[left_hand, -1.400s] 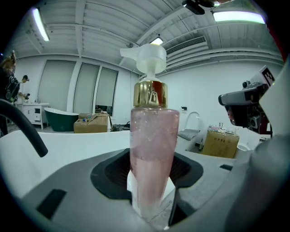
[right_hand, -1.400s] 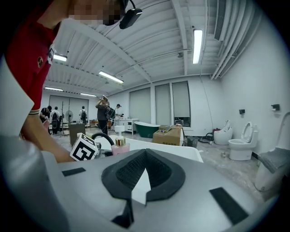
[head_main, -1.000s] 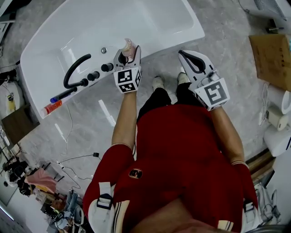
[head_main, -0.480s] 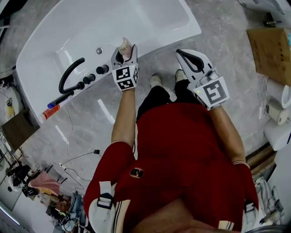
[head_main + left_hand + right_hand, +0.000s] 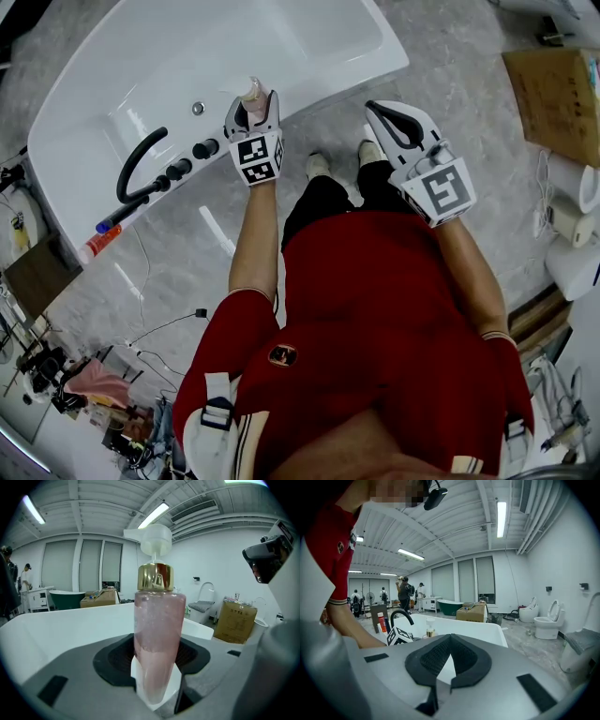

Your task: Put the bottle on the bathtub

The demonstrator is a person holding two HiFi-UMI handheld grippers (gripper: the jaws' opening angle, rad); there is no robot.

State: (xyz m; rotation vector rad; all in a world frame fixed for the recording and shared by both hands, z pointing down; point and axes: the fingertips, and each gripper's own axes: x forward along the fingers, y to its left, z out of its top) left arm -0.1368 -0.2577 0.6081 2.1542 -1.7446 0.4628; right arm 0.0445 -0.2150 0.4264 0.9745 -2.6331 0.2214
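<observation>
A pink bottle (image 5: 251,91) with a gold collar and a white pump stands upright between the jaws of my left gripper (image 5: 255,111), which is shut on its lower body. In the left gripper view the bottle (image 5: 158,620) fills the middle, above the left gripper (image 5: 157,686). It hovers over the near rim of the white bathtub (image 5: 122,103); I cannot tell whether it touches. My right gripper (image 5: 375,110) hangs to the right over the floor, shut and empty. In the right gripper view, beyond the right gripper (image 5: 449,663), the bottle (image 5: 430,629) shows against the bathtub (image 5: 464,627).
On the tub's deck are a black curved spout (image 5: 136,167), black knobs (image 5: 187,161), and a red tube (image 5: 101,240) beside a blue one (image 5: 114,218) at the corner. A cardboard box (image 5: 553,94) and white toilets (image 5: 574,267) lie to the right. Cables (image 5: 159,328) trail on the floor.
My left gripper has carried the bottle slightly farther over the tub's rim. The right gripper has barely moved.
</observation>
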